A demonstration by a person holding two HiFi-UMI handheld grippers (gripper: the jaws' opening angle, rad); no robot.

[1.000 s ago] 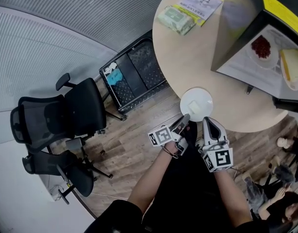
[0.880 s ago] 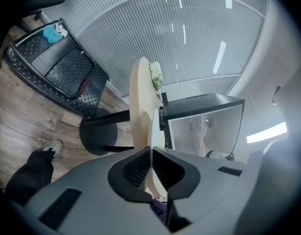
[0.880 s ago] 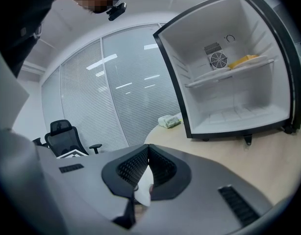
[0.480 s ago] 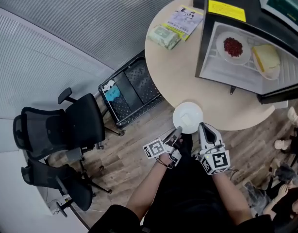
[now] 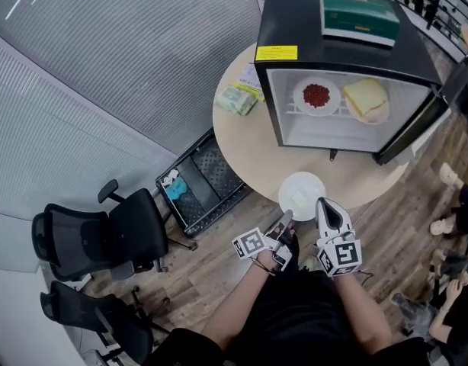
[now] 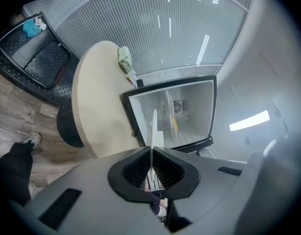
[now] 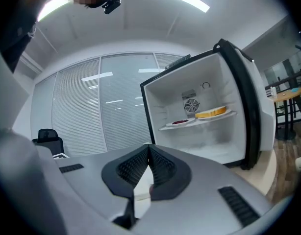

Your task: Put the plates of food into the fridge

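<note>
Right now both pairs of jaws are clamped on the near rim of the white plate (image 5: 301, 195), left gripper (image 5: 286, 217) beside right gripper (image 5: 322, 203). The plate sits at the near edge of the round surface (image 5: 242, 139), short of the open fridge (image 5: 295, 29). The left gripper view shows it edge-on. Only the head view shows the green box (image 5: 359, 15) on top. The fridge shelf (image 7: 199, 121) carries a plate of red food (image 5: 316, 96) and a plate with a yellow slab (image 5: 366, 99).
</note>
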